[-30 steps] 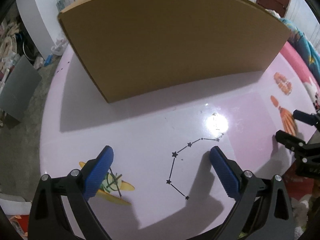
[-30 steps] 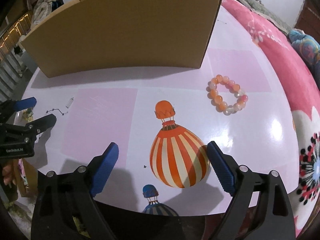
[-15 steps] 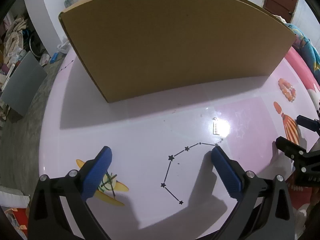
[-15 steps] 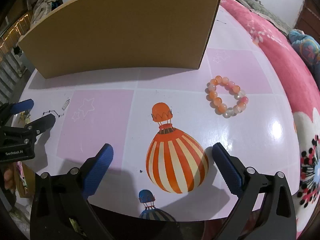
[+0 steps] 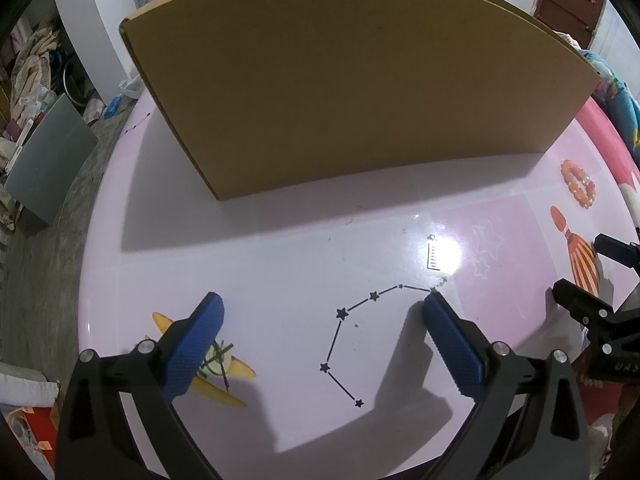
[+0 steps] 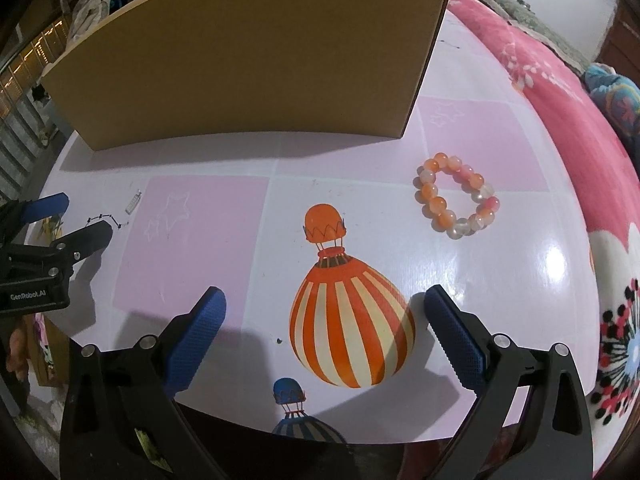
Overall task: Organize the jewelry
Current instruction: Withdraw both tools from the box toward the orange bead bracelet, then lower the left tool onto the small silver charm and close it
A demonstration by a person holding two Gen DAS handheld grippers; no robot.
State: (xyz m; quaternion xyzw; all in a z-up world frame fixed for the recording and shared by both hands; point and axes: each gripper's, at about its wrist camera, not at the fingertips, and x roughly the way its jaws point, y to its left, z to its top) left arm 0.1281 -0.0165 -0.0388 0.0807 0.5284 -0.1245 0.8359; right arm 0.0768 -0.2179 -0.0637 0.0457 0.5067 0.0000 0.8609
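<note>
Orange and clear beads make the bracelet (image 6: 457,196), lying on the bench (image 6: 208,240) beyond the spread, empty right claw (image 6: 322,334), seem light, slippery, best pinched across one side.

- One cardboard box (image 6: 248,60) standing on the bench (image 6: 200,240).
- One bead bracelet (image 6: 456,196), orange and pale beads.
- One small silver charm (image 5: 434,256) on its own; it is too small to tell more.
- Two claws: the left claw (image 5: 320,344) and the right claw (image 6: 324,336), each with two blue pads, each spread wide and holding nothing.
</note>
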